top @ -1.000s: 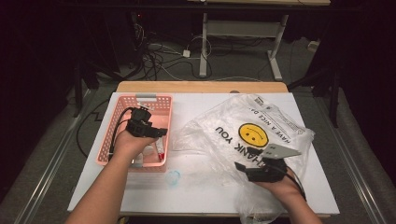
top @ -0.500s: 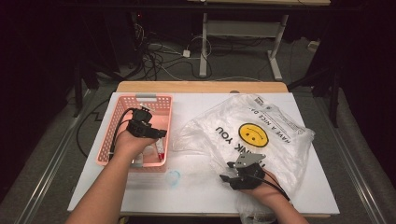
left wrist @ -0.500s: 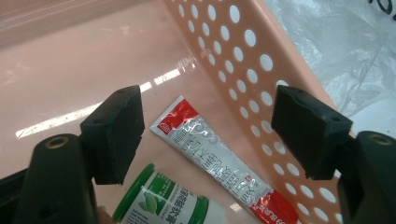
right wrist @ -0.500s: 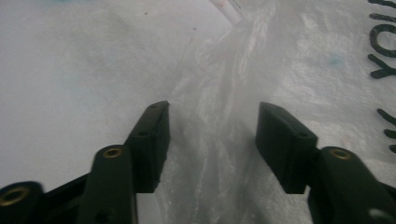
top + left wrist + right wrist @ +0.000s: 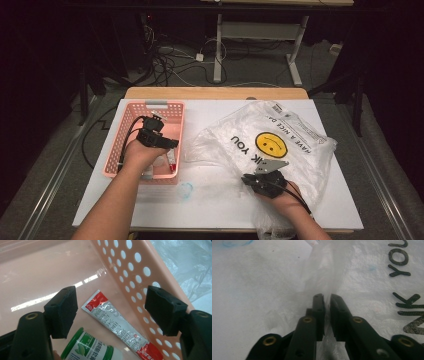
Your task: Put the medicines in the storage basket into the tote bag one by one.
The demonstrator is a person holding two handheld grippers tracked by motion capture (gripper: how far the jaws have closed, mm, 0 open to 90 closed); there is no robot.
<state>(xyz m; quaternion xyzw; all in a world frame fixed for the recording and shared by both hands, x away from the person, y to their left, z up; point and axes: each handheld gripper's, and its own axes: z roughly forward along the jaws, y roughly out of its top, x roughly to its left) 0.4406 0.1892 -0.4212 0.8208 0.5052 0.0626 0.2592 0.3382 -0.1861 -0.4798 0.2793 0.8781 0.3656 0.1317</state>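
A clear plastic bag (image 5: 280, 135) printed with a yellow smiley lies crumpled on the right half of the white table (image 5: 210, 115). My right gripper (image 5: 247, 181) is at the bag's near left edge. Its jaws have just been closing, and in the right gripper view (image 5: 325, 298) they pinch a fold of the bag's film (image 5: 324, 270). My left gripper (image 5: 167, 149) hovers open inside the pink basket (image 5: 145, 107). Between and below its jaws (image 5: 112, 305) lies a red-and-silver tube (image 5: 120, 327), beside a green-capped bottle (image 5: 87, 347), close to the perforated wall (image 5: 140, 272).
A faint blue ring (image 5: 185, 190) marks the table in front of the basket. The table's wooden far edge (image 5: 215, 93) borders a dark floor with cables (image 5: 165, 65) and desk legs (image 5: 218, 50).
My right gripper moved left and down to the bag's near edge, and its jaws closed on the film. The left hand stayed still over the basket.
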